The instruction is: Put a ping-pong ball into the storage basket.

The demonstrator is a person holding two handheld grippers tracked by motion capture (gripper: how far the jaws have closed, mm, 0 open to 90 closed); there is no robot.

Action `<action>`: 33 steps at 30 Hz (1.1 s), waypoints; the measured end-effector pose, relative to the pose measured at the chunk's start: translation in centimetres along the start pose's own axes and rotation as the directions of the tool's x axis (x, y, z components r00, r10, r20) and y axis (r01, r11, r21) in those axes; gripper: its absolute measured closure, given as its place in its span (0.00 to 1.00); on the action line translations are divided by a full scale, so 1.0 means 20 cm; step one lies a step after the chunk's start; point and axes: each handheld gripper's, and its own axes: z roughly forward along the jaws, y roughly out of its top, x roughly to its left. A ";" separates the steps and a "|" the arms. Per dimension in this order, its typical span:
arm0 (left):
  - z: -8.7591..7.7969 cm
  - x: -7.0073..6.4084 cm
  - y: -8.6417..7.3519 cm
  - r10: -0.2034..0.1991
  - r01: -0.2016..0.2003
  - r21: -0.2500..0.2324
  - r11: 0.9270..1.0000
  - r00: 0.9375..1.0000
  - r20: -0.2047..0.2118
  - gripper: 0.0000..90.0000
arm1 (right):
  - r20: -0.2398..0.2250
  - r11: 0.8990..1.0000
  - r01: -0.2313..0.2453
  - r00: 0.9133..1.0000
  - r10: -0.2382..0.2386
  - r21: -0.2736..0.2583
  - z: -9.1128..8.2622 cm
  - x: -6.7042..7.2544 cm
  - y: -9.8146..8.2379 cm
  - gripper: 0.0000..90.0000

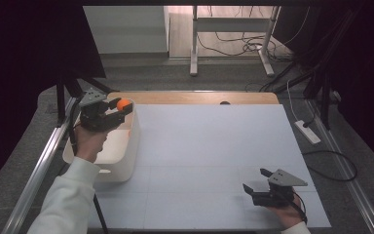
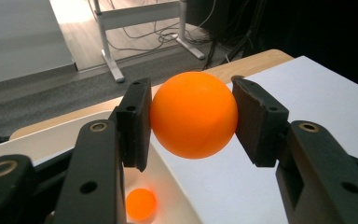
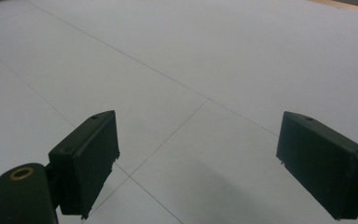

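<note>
An orange ball (image 1: 123,104) (image 2: 194,115) is pinched between the black jaws of my left gripper (image 1: 121,105) (image 2: 192,119), which is shut on it. The ball hangs above the far right rim of a white bin (image 1: 126,158) at the table's left. In the left gripper view a second orange ball (image 2: 141,204) lies on the floor of the white bin (image 2: 42,142) below. My right gripper (image 1: 257,181) (image 3: 198,163) rests low over the white table sheet (image 1: 199,141) near the front right, open, with nothing between its jaws.
The white sheet (image 3: 191,56) covers most of the wooden table (image 1: 195,97). Beyond the far edge are grey floor, a desk frame (image 1: 231,36) and loose cables. A power strip (image 1: 308,131) lies on the floor to the right. Metal rails run along both table sides.
</note>
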 end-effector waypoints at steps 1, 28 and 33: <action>0.00 0.01 0.00 -0.003 0.003 0.000 1.000 1.000 -0.004 0.56 | 0.001 1.000 0.000 1.000 0.000 -0.001 0.00 0.00 0.00 0.14; 0.11 0.17 -0.03 -0.031 0.039 0.103 0.994 0.996 -0.084 0.56 | -0.002 1.000 -0.007 1.000 0.007 0.000 0.00 0.00 0.00 0.14; 0.12 0.18 -0.05 -0.022 0.033 0.114 0.993 0.995 -0.093 0.56 | -0.010 1.000 -0.007 1.000 0.007 -0.005 0.00 0.00 0.00 0.14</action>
